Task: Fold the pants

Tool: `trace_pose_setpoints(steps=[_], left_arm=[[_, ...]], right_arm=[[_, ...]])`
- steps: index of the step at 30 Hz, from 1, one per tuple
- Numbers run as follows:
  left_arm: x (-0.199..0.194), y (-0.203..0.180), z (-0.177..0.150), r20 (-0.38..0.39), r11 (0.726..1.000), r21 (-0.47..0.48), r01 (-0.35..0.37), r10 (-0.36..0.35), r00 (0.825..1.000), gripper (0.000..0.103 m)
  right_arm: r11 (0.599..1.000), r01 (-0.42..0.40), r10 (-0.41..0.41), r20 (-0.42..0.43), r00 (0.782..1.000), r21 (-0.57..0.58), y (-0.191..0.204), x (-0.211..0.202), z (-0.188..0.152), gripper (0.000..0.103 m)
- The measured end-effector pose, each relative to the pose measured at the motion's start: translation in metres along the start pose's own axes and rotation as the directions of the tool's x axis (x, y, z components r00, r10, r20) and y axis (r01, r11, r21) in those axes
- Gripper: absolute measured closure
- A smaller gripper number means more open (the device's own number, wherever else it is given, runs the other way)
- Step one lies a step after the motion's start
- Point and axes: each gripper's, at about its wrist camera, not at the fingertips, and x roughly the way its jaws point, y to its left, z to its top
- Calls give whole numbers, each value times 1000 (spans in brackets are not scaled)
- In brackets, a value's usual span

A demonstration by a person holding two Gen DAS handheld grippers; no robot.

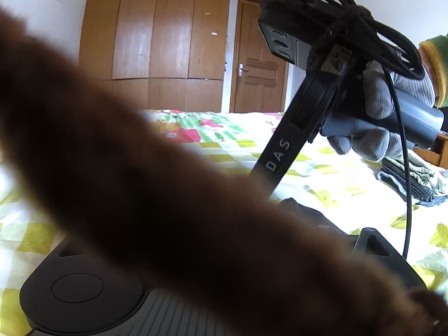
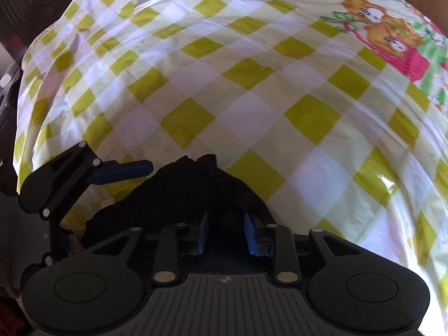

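Observation:
The black pants (image 2: 196, 190) lie bunched on the checked bed sheet (image 2: 252, 84). My right gripper (image 2: 226, 232) is shut on a fold of them, with dark cloth filling the gap between its blue pads (image 2: 203, 232). In the left wrist view the same gripper (image 1: 273, 187) slants down into the pants (image 1: 302, 212), held by a grey-gloved hand (image 1: 375, 106). My left gripper (image 2: 106, 196) stands at the pants' left edge, its fingers (image 2: 120, 170) spread wide and open. A blurred brown fuzzy cord (image 1: 168, 182) hides those fingers in its own view.
A stack of folded clothes (image 1: 406, 179) rests on the bed at the right. Behind the bed stand a wooden wardrobe (image 1: 156, 33) and a wooden door (image 1: 257, 64). A thin black cable (image 1: 406, 168) hangs from the right gripper.

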Motion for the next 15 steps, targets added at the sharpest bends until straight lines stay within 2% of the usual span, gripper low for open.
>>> trace_pose_setpoints(steps=[5, 12, 15], left_arm=[[1, 4, -2, -53, 999, -9, -41, 41, 998, 11], [1, 6, -6, -89, 999, -21, -28, 26, 996, 11], [2, 9, -8, -98, 999, -42, -27, 23, 995, 11]], right_arm=[[997, -51, 52, 8, 999, -59, -4, 15, 8, 55], [981, -148, 150, 7, 989, -123, 0, 26, 21, 55], [985, -138, 138, -1, 990, -104, 7, 30, 25, 77]])
